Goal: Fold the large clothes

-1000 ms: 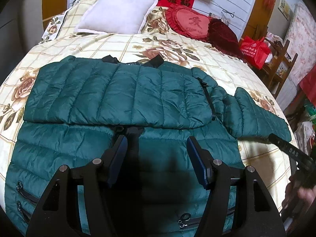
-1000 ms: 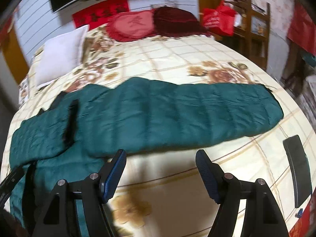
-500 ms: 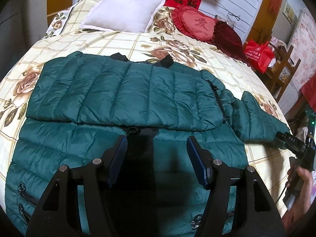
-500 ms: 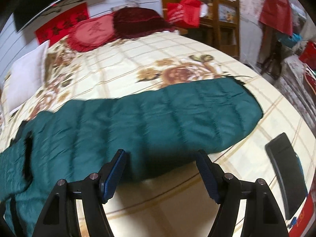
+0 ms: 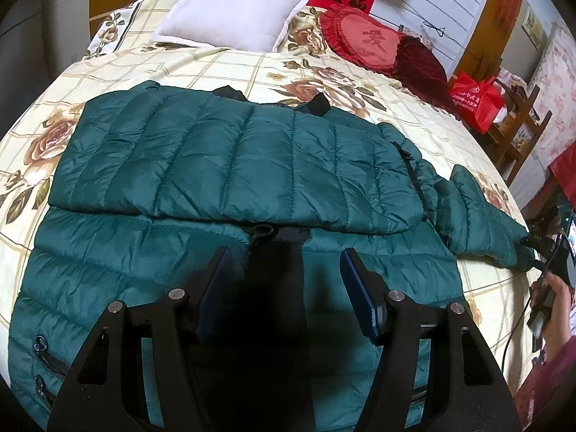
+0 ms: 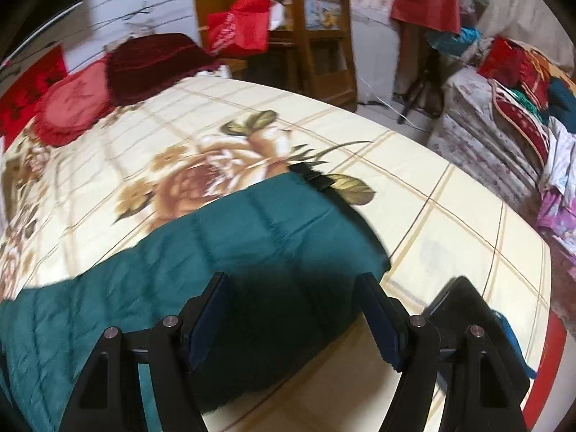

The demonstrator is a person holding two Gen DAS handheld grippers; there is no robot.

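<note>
A dark green quilted down jacket (image 5: 230,165) lies flat on the bed, one sleeve folded across its chest. My left gripper (image 5: 286,270) is open and empty, hovering over the jacket's lower front by the black zipper placket (image 5: 279,262). The other sleeve (image 6: 223,252) stretches to the right, its cuff (image 6: 345,223) on the bedspread. My right gripper (image 6: 295,295) is open and empty just above that sleeve near the cuff; it shows at the far right of the left wrist view (image 5: 540,248).
The floral cream bedspread (image 5: 360,82) covers the bed. A white pillow (image 5: 234,10) and red cushions (image 5: 367,43) lie at the head. A black flat device (image 6: 464,306) lies near the bed's right edge. A wooden chair (image 6: 320,36) and piled clothes (image 6: 522,82) stand beyond it.
My right gripper has swept right along the outstretched sleeve toward its cuff. My left gripper has stayed over the jacket's front, both open.
</note>
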